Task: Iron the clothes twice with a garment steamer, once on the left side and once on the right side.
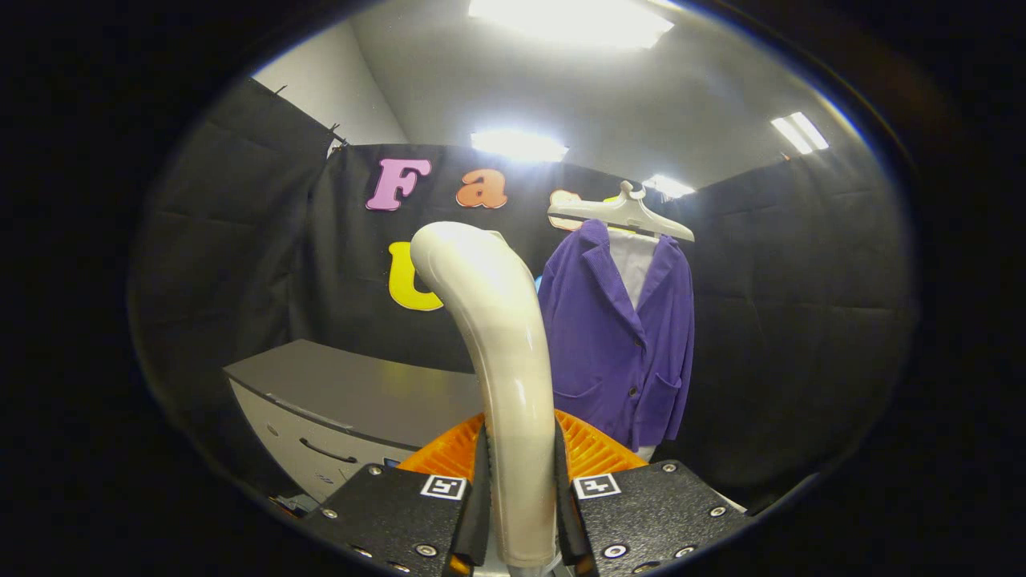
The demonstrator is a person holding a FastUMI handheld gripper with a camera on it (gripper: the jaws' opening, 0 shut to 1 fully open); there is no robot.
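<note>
Fingers clamped on steamer handle, purple jacket on hanger beyond, grey cabinet alongside.

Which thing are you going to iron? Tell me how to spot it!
Look past the gripper, shut on the steamer's pale curved handle, to the black booth wall. There a white hanger holds the purple jacket over a white shirt. It hangs right of the grey cabinet.

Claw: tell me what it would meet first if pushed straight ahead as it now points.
The claw is shut on the steamer handle. Straight ahead, the black booth wall seems first; the purple jacket hangs slightly to the side, so it might brush the steamer. Depth is unclear.
</note>
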